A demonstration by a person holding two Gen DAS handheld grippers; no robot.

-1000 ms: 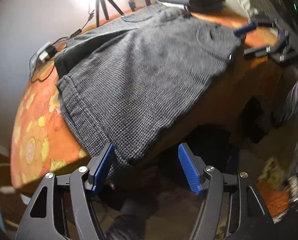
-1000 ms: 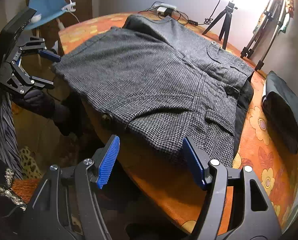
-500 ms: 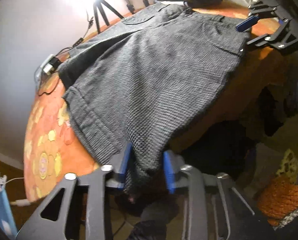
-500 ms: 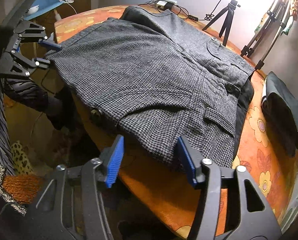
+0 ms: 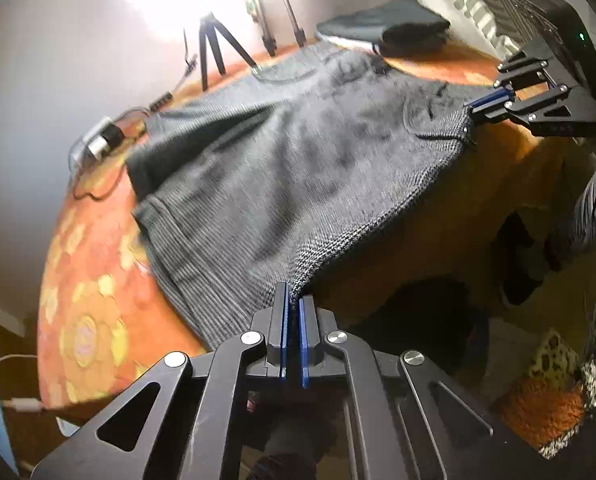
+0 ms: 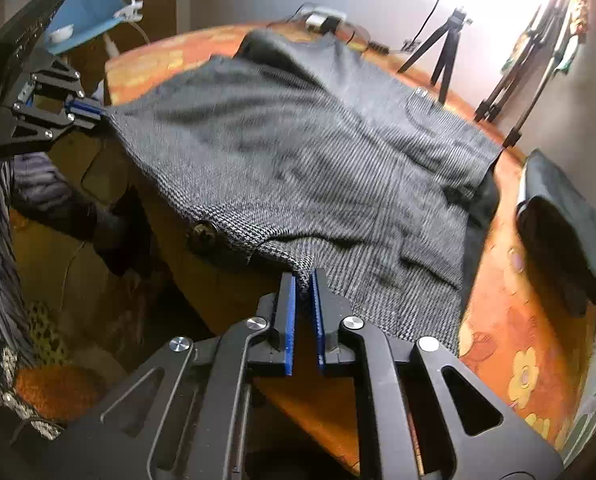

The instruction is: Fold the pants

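Note:
Grey checked pants (image 5: 282, 168) lie spread on a round table with an orange flowered cloth (image 5: 82, 304). My left gripper (image 5: 293, 300) is shut on the near hem corner at the table edge. My right gripper (image 6: 303, 280) is shut on the waistband edge of the pants (image 6: 298, 152), near a dark button (image 6: 202, 232). The pants are stretched between the two grippers. The right gripper also shows in the left wrist view (image 5: 486, 106), and the left gripper in the right wrist view (image 6: 88, 110), each pinching a corner.
A folded dark garment (image 6: 566, 216) lies on the table's right side. Tripods (image 6: 442, 52) stand at the back under a bright lamp. A charger with cables (image 5: 102, 144) lies on the far table edge. A blue chair (image 6: 90, 8) stands behind.
Both grippers closed from open onto the near edge of the pants. The fabric edge is now lifted and pulled taut between them.

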